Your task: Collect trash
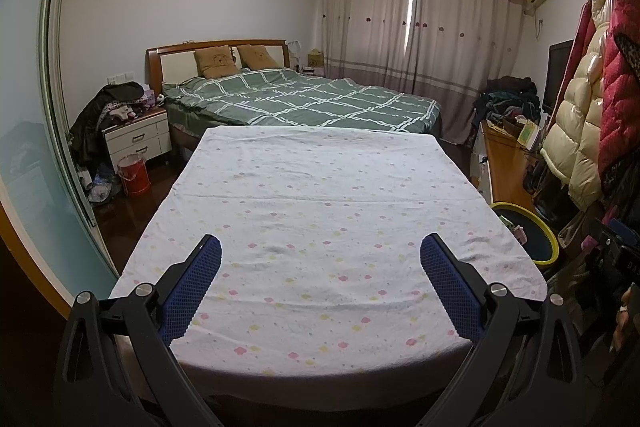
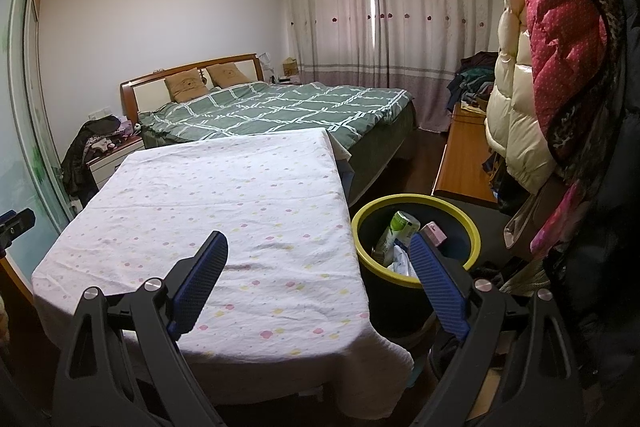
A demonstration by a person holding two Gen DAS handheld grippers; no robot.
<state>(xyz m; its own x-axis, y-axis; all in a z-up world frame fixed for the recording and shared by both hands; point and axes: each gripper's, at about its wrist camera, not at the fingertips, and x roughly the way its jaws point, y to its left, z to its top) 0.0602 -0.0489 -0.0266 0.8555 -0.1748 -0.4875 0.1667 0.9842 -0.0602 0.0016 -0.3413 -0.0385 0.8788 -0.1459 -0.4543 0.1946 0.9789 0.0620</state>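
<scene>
Both tongs empty and wide apart; trash already sits in the bin at the surface's right edge.

The left tongs (image 1: 320, 247) hover spread over the cloth-covered surface (image 1: 320, 187), which shows no litter; the right tongs (image 2: 320, 245) gape too, their right finger overlapping the yellow-rimmed bin (image 2: 474, 227) at 3 o'clock. Inside lie a green-and-white bottle (image 2: 394, 231), a pink box (image 2: 434, 233) and crumpled white paper (image 2: 402, 261). The risks, as I judge them: a low sweep could snag the loose cloth (image 2: 384, 347) and drag it off the corner, or the right finger could clip the rim and tip the bin.
</scene>
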